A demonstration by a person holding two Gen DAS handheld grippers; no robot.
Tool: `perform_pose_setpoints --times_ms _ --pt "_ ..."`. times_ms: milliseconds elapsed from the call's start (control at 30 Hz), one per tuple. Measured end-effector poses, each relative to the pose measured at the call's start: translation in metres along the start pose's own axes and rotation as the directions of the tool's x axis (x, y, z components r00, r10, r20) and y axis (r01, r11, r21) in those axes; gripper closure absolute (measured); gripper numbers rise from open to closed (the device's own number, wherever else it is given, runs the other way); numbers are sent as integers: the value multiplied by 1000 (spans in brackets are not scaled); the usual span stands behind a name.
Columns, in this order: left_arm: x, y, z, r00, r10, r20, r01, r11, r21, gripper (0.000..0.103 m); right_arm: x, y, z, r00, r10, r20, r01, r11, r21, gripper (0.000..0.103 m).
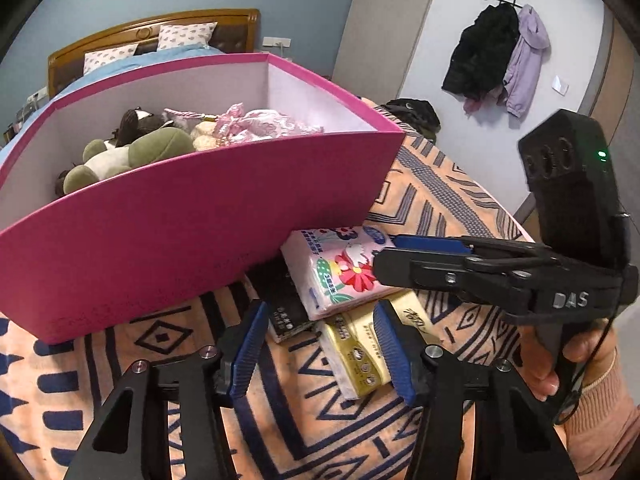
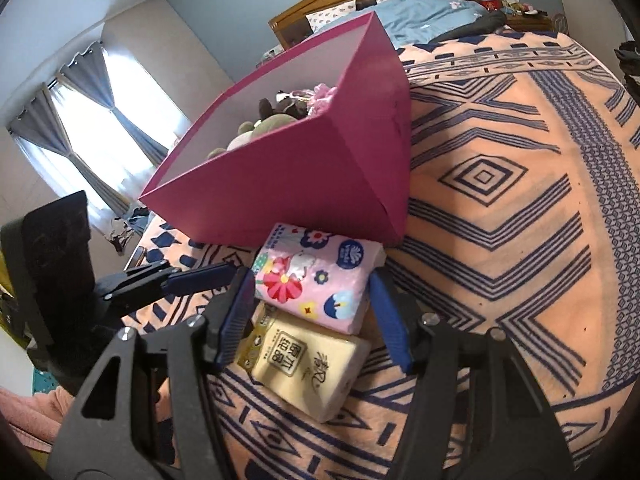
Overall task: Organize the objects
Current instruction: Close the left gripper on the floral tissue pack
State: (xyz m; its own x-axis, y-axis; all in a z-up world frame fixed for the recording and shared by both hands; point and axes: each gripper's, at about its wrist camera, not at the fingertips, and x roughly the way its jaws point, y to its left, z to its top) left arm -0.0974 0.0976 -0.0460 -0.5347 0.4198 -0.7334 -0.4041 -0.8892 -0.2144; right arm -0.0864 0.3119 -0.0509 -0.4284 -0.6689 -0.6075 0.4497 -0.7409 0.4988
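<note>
We see two soft tissue packs stacked on the bed's blanket, just in front of the near wall of the pink box. The pink flowered pack lies on top, its long axis running from near-left toward far-right in the right wrist view, its far end close to the box. The yellow pack under it is nearer to us and points roughly the same way. Beside them in the left wrist view lies one flat black object, partly under the pink pack.

The box is smooth, stiff card with pale inside walls, holding plush toys and pink patterned fabric.

The right tool is partly open and straddles the pink pack; we cannot tell whether its pads touch it. The left tool is partly open, holding nothing, above the yellow pack.
</note>
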Motion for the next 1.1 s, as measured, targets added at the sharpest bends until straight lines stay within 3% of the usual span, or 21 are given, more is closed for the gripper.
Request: perform_pose_setpoints --times_ms 67,167,400,600,800,1100 --pt "0 1 1 1000 0 3 0 1000 -1 47 0 3 1 1000 13 2 -13 1000 -4 41" --pt "3 4 2 1000 -3 -9 3 1000 -12 61 0 10 1 999 48 7 -48 999 -20 41" --pt "8 15 3 999 -38 -27 36 997 -65 61 5 7 0 1000 14 3 -14 1000 -17 41" --pt "10 13 5 998 -57 -30 55 997 -62 69 9 2 -1 1000 10 -18 -10 1000 -1 60" --pt "10 12 4 998 -59 -25 58 997 -58 70 10 2 -2 1000 -13 -18 13 1000 -6 70" --pt "-3 4 2 999 -40 -1 40 999 -12 70 6 9 -3 999 -33 -5 32 999 -34 71"
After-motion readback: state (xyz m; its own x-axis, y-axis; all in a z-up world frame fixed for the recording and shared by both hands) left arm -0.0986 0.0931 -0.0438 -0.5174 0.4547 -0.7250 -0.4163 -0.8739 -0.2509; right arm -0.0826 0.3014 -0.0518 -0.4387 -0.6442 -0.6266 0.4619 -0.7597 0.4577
